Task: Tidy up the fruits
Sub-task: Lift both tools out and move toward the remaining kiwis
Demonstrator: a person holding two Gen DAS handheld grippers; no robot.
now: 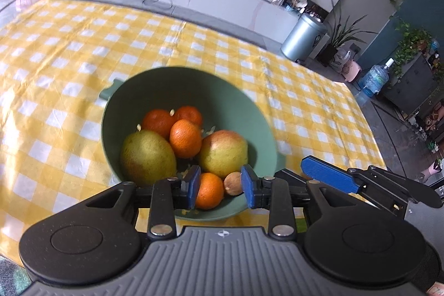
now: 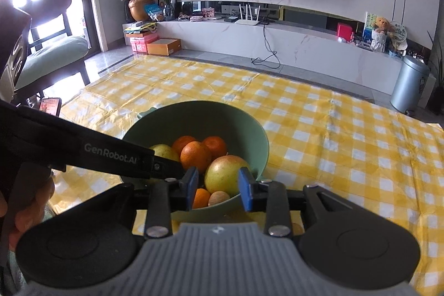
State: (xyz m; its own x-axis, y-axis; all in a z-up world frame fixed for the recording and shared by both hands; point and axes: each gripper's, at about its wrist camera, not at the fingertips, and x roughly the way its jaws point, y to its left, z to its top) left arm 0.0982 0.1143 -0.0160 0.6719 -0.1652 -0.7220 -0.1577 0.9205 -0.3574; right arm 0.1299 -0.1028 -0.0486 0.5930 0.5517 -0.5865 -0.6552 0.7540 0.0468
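Fingers [image 1: 194, 185] of the left gripper [image 1: 220, 186] and right gripper [image 2: 217, 189] are parted slightly and empty above the green bowl [image 1: 191, 82] on the checked surface [image 1: 69, 46], where oranges [image 1: 185, 138] and pears [image 1: 148, 157] are already gathered, little being left.

Our left gripper [image 1: 220, 186] and right gripper [image 2: 217, 189] look alike: blue ribbed pads [image 1: 194, 186] on black finger blocks, black linkage bars with silver pivot screws behind the jaws, round black housings either side, grey ribbed body with a small emblem. White "GenRobot.AI" lettering runs along the left gripper's black side.
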